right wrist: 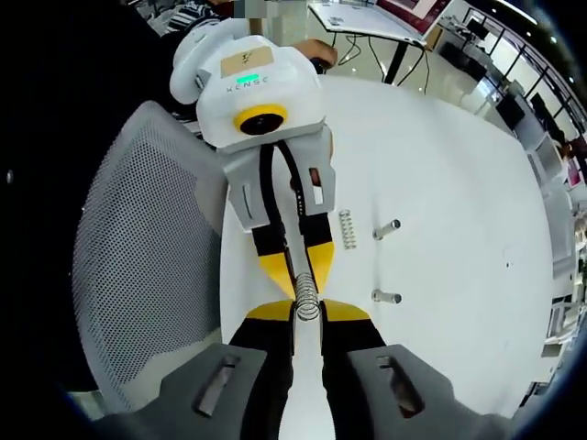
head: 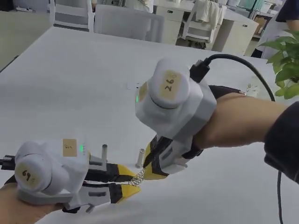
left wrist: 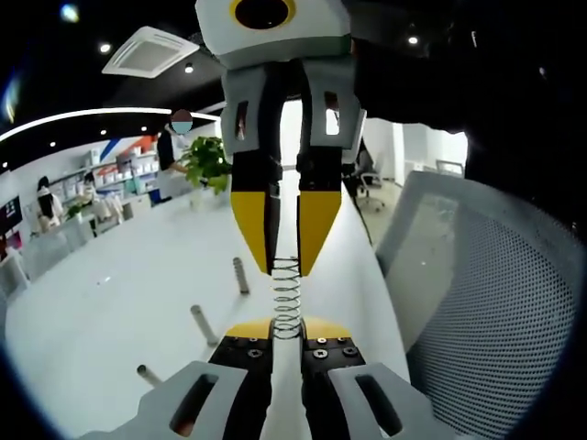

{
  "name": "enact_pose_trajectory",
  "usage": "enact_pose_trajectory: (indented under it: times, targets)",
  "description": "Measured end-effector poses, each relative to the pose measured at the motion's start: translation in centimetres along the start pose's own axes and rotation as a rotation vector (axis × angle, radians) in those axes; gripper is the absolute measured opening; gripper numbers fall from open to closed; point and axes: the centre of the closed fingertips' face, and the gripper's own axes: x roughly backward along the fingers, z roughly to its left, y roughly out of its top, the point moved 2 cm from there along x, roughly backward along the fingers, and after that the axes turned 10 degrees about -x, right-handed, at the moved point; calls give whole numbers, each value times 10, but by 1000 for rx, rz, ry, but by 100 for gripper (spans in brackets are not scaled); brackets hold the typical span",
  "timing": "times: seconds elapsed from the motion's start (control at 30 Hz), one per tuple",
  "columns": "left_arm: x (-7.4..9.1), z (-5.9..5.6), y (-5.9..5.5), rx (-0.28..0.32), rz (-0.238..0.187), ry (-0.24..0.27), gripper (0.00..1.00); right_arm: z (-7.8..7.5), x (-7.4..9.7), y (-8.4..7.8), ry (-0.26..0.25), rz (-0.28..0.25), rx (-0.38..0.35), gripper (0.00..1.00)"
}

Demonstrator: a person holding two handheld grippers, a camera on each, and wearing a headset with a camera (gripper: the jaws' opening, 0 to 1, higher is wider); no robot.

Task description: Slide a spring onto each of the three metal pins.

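So right now one thin coiled steel spring (left wrist: pixel 286 298) is up in the air, pinched at both ends. The left gripper (left wrist: pixel 286 330) has its yellow-tipped fingers (left wrist: pixel 248 328) pretty much closed on the near end, just a sliver of gap with the coil in it. The right gripper (left wrist: pixel 286 264) comes in from the opposite side with its own tips squeezed down on the far end. So the spring bridges straight from one pair of fingertips to the other, nose to nose.

In the left gripper view, the three short grey metal pins (left wrist: pixel 204 324) stand on the white tabletop (left wrist: pixel 101 302) off to one side of the left fingers. They're close but not touching anything, and all three look bare to me. In the right gripper view a second coiled spring (right wrist: pixel 348 229) lies flat on the table just beside the left gripper's fingers, near two of the pins.

My read: this is the first spring, either mid hand-off or getting lined up, and nothing is threaded yet. Next, one gripper has to let go so one end of the coil is free. Then the other has to stand it upright over the nearest pin and lower it down the shaft. The bore looks narrow and the spring's floppy, so it could kink or ping away if the grip's off-centre.
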Motion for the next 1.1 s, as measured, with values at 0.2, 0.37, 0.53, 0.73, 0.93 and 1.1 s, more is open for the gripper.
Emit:
enact_pose_trajectory:
  times: [0.2,0.37,0.53,0.73,0.93,1.1]
  targets:
    - [2,2,1,2,-18,12,2,-1,1,5,-5,-22,-5,8]
    - [4,3,-1,9,-29,20,2,-2,-2,5,-4,-24,5,12]
    - [5,3,-1,16,-42,27,2,-3,-6,4,1,-33,-11,13]
    - [6,5,2,46,-75,37,2,-3,-11,2,18,-53,-40,12]
    - [5,6,6,58,-99,36,2,-3,-12,4,28,-72,-60,10]
    - [6,7,11,68,-128,38,2,-3,-13,5,32,-74,-65,9]
